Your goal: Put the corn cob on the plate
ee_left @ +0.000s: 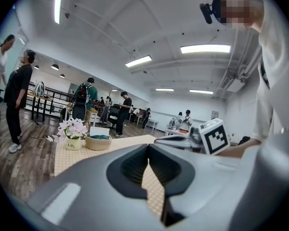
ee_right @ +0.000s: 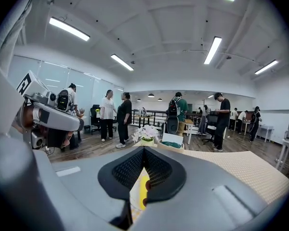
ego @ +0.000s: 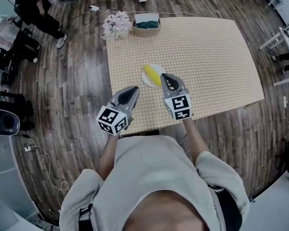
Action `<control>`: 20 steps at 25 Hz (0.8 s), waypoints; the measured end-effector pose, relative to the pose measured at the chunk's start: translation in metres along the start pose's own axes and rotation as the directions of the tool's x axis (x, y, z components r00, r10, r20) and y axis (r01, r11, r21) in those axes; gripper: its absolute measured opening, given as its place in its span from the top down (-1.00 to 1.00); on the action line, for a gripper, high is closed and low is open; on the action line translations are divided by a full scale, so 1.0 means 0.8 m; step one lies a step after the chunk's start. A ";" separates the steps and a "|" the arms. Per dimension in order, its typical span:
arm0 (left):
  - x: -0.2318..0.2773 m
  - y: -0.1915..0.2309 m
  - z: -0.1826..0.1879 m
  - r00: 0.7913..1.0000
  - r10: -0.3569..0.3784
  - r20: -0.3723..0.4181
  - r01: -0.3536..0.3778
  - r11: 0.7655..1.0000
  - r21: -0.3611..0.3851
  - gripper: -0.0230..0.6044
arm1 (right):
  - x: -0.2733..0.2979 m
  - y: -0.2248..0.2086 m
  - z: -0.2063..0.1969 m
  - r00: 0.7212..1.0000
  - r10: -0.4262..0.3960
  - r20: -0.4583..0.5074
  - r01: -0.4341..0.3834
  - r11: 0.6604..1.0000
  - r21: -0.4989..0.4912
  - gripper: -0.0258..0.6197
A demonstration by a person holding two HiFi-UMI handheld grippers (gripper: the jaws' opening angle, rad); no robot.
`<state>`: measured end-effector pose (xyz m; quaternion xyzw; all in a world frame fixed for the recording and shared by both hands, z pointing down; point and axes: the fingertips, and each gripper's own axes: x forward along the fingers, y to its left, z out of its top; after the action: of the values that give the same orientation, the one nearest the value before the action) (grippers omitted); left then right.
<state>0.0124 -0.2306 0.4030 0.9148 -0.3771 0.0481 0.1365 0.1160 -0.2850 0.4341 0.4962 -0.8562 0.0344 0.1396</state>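
**A:** Is any writing showing?

**B:** At the far left the flower pot is carrying a small printed word that seems to read "Life". The bowl just beside it is showing nothing legible. The cubes on both grippers are showing only black-and-white square markers, no letters.

**A:** What is the left gripper doing?

**B:** The left gripper is hanging over the near edge of the table. Its jaws are pressing together with nothing between them.

**A:** And where is the corn cob lying?

**B:** The corn cob is lying on the plate. It is sitting beyond and to the right of the left gripper's tips, just left of the right gripper's tips, and touching neither.

**A:** And the right gripper?

**B:** The right gripper is also holding its jaws together, empty. In the right gripper view the yellow cob is showing low down through the slit beneath the closed tips.
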 end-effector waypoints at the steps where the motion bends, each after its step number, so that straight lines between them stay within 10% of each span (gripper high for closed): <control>1: -0.003 -0.001 -0.001 1.000 -0.004 0.001 0.004 1.000 0.002 0.90 | -0.005 0.005 0.001 1.000 -0.003 0.001 0.003 1.000 0.004 0.92; 20: -0.192 -0.005 -0.050 0.991 -0.137 -0.011 0.137 0.991 0.002 0.90 | -0.107 0.243 -0.013 0.996 -0.088 -0.004 0.088 0.991 0.103 0.93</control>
<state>-0.0935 -0.1126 0.4115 0.9384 -0.3127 0.0442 0.1405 -0.0085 -0.1126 0.4362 0.5399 -0.8307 0.0721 0.1150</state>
